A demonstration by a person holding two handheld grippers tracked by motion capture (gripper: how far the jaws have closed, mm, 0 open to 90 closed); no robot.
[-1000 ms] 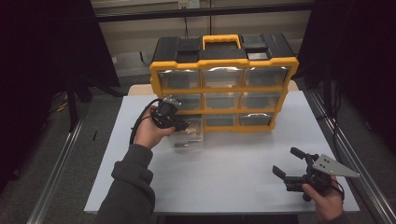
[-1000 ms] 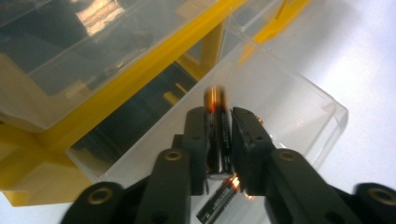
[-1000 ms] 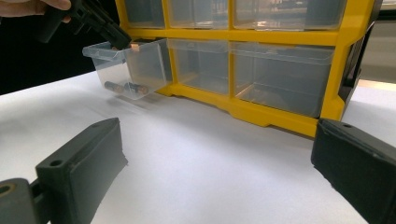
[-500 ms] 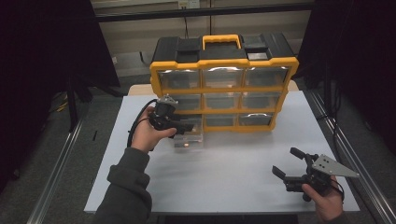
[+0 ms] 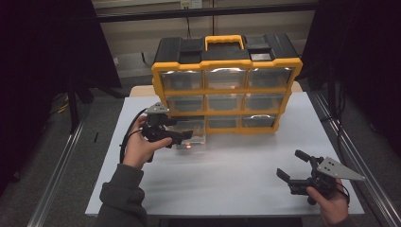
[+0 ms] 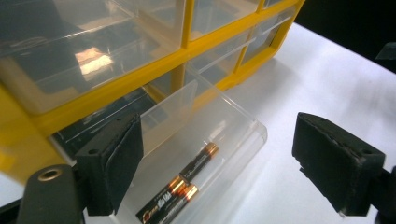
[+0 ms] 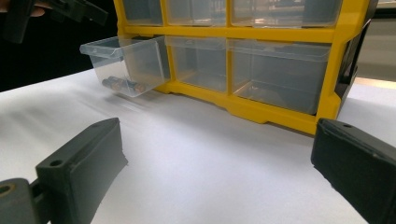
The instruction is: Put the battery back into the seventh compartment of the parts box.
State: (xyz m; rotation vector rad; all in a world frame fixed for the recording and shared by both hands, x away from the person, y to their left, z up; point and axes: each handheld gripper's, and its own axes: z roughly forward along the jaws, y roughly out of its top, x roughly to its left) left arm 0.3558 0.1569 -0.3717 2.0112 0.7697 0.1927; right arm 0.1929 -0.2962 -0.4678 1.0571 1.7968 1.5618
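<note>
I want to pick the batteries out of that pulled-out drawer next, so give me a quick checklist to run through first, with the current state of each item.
1. Drawer pulled out of the yellow organizer: ok, it sticks out from the bottom row.
2. Batteries in reach: ok, they lie flat on the drawer floor, uncovered.
3. Left claw free: ok, its jaws have just been opening; nothing pressed between them.
4. Left claw lined up: ok, it sits over the drawer, batteries between the jaws' line of sight.
5. Right claw out of the way: ok, open, well apart on the white table.
6. Exact battery count: cannot tell, they overlap.
</note>
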